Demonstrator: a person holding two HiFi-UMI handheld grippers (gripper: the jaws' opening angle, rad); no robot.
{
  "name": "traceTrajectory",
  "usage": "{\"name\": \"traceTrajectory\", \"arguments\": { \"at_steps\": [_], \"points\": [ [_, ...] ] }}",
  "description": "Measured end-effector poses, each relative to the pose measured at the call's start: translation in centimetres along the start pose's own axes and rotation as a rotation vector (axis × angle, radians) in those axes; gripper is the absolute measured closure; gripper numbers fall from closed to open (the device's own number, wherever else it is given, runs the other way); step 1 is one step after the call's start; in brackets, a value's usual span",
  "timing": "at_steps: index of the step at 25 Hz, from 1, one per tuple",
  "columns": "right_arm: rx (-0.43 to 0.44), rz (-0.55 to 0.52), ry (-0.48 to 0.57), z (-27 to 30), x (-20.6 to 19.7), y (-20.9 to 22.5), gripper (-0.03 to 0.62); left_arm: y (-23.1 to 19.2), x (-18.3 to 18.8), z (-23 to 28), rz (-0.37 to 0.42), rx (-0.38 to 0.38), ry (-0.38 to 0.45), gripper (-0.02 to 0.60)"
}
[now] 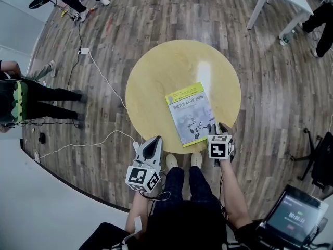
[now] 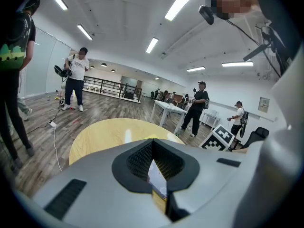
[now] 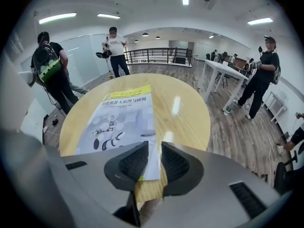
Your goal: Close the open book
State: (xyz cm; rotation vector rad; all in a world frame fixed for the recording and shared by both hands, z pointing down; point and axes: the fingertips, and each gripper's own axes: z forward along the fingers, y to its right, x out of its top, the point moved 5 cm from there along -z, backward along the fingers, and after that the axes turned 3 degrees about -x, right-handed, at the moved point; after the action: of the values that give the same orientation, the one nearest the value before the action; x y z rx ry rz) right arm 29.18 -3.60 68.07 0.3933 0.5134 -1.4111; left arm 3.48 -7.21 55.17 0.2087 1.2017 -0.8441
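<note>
Book (image 1: 190, 113) lies shut, cover up, on surface (image 1: 156, 77). Its near corner sits between right gripper (image 3: 154, 148) jaws, slightly apart, not pinching. Likely step: release. Widen jaws, back straight off corner, avoid snagging cover. Left gripper (image 1: 154, 140) closed, empty, well left of book.

Open lab hall, wood floor (image 1: 171, 9), strip lights (image 2: 183, 1)

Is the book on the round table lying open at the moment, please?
No, the book lies shut on the round table, its printed front cover with the yellow band facing up.
</note>
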Motion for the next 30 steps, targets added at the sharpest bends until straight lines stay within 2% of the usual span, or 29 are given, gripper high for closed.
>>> {"name": "traceTrajectory", "arguments": {
  "at_steps": [8,14,19,25,30],
  "points": [
    [-0.106,0.017,-0.015,-0.9,-0.5,3.0,0.526,0.3,0.4,-0.6,0.007,-0.009,0.017,0.583],
    [-0.136,0.071,0.043,-3.0,0.6,4.5,0.526,0.4,1.3,-1.0,0.019,-0.013,0.034,0.583],
    [-0.126,0.075,0.155,-6.0,3.6,3.9,0.526,0.3,2.2,-1.5,0.051,0.001,0.048,0.583],
    [-0.06,0.08,0.353,-11.5,7.8,1.0,0.529,0.2,4.0,-3.1,0.079,0.017,0.102,0.583],
    [-0.012,0.075,0.464,-15.7,9.7,-1.7,0.531,0.0,6.2,-4.8,0.103,0.043,0.159,0.583]
  ]
}}
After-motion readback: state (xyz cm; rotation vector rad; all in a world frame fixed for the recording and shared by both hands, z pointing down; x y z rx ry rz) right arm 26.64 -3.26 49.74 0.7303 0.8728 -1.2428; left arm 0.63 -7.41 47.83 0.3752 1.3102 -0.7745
